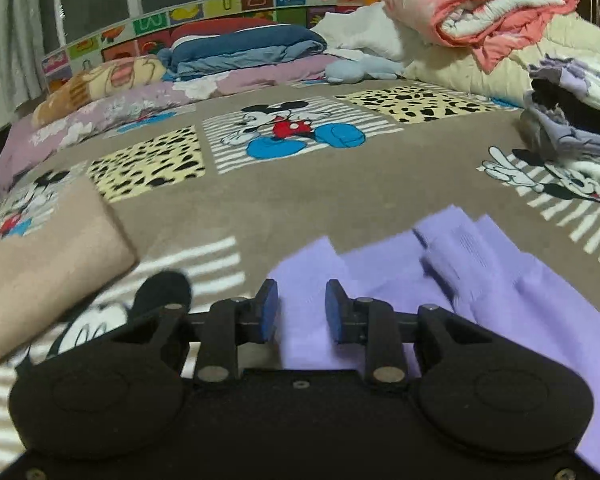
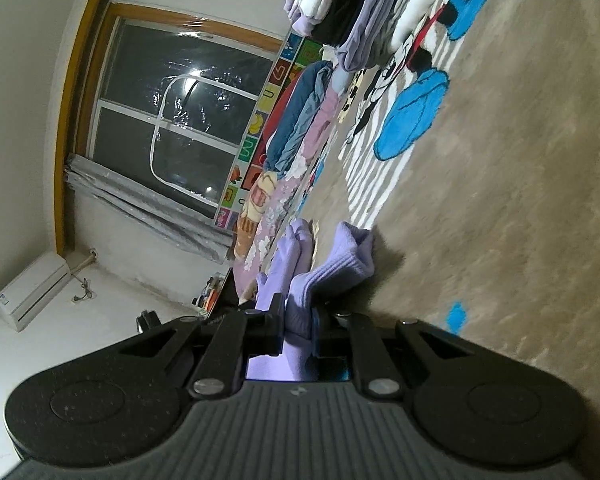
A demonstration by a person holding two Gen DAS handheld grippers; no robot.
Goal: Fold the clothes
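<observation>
A lilac knit garment (image 1: 480,292) lies bunched on the brown cartoon-print bedspread (image 1: 300,208) in the left wrist view. My left gripper (image 1: 302,308) hovers over the garment's left edge, jaws open, blue pads apart with lilac cloth seen between and below them. The right wrist view is rolled sideways. There my right gripper (image 2: 298,320) is shut on a ribbed fold of the same lilac garment (image 2: 340,264), lifting it off the bedspread (image 2: 500,240). The rest of the cloth hangs behind the fingers.
A folded beige garment (image 1: 40,264) lies at the left of the bed. A pile of lilac, white and black clothes (image 1: 572,120) sits at the right. Rolled quilts (image 1: 480,8) and folded blankets (image 1: 244,48) line the headboard. A window (image 2: 180,120) and curtain are beyond.
</observation>
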